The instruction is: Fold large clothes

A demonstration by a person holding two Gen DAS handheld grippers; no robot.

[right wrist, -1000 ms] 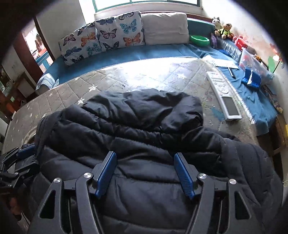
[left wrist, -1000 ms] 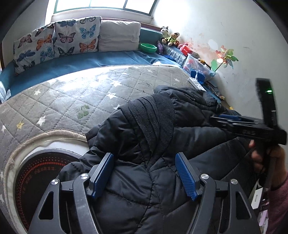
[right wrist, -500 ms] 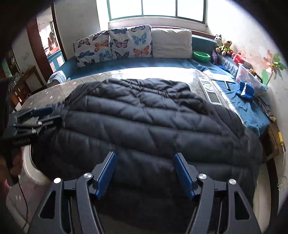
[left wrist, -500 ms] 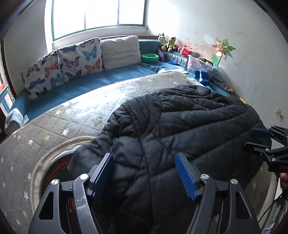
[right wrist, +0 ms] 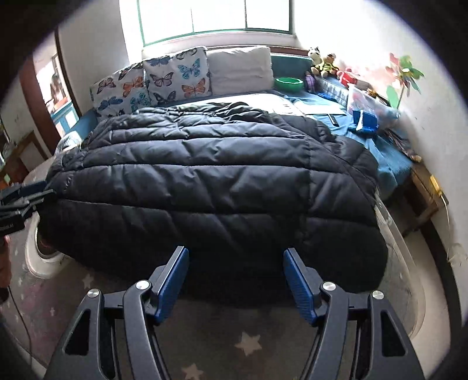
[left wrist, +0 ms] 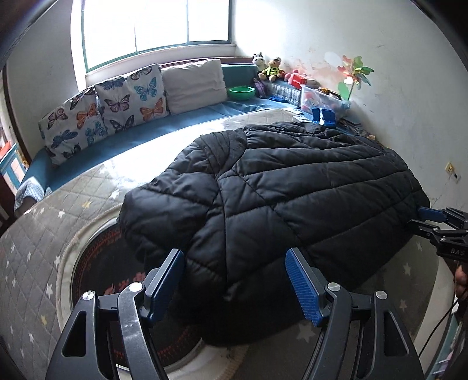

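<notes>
Both grippers, left gripper point(left wrist: 235, 280) and right gripper point(right wrist: 235, 279), spread apart over puffy quilted black jacket point(left wrist: 292, 187).

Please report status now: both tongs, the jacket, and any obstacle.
Left tongs open, empty. Right tongs open, empty. Black puffer jacket lies spread on the quilted mat, not gripped. Nothing on top of it.

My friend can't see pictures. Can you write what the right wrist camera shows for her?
A big, puffy, dark quilted jacket lies spread on a grey star-patterned mat, right in front of an open blue-padded right claw holding nothing. Behind it, butterfly-print cushions lean beneath a bright window.
</notes>
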